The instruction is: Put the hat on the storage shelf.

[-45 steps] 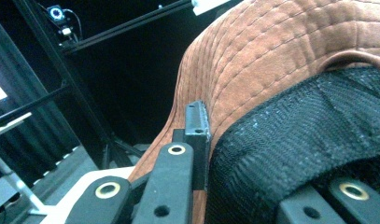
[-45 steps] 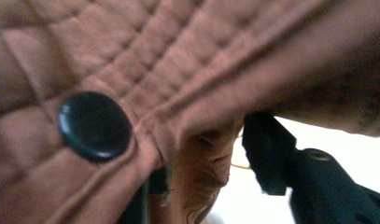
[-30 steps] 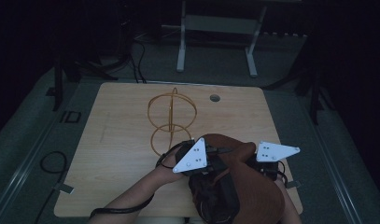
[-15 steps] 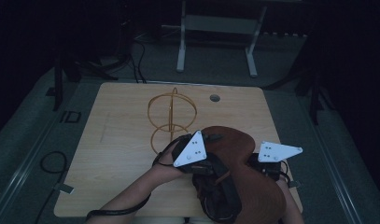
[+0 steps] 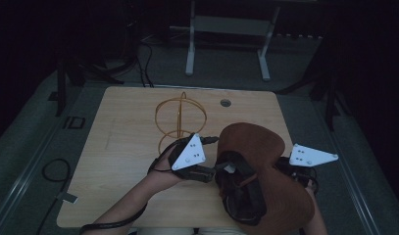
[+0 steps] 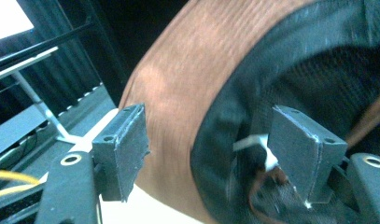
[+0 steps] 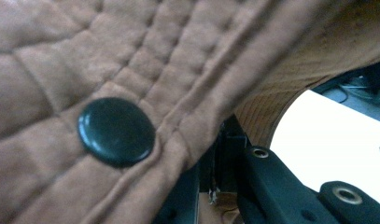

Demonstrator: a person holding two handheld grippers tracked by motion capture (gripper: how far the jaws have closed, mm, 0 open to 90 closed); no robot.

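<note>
A brown wide-brimmed hat (image 5: pixel 256 147) with a black lining hangs tilted over the table's near right part, between the two grippers. My left gripper (image 5: pixel 219 171) is at the hat's left edge. Its jaws have just been opening and now stand apart, with the brim (image 6: pixel 178 84) and lining between the pads (image 6: pixel 122 149) but not pressed. My right gripper (image 5: pixel 290 166) is on the hat's right side, shut on the quilted brown fabric (image 7: pixel 131 46) beside a black button (image 7: pixel 115 130). A gold wire stand (image 5: pixel 180 117) rises at the table's middle.
The light wooden table (image 5: pixel 123 147) has a small round grommet (image 5: pixel 225 103) near its far edge. A white metal frame (image 5: pixel 226 44) stands on the floor beyond the table. Cables lie on the floor to the left (image 5: pixel 52 169).
The hat has risen and swung up and to the right, with more of its brim showing. The left gripper's jaws have opened off it. The right gripper has shifted right.
</note>
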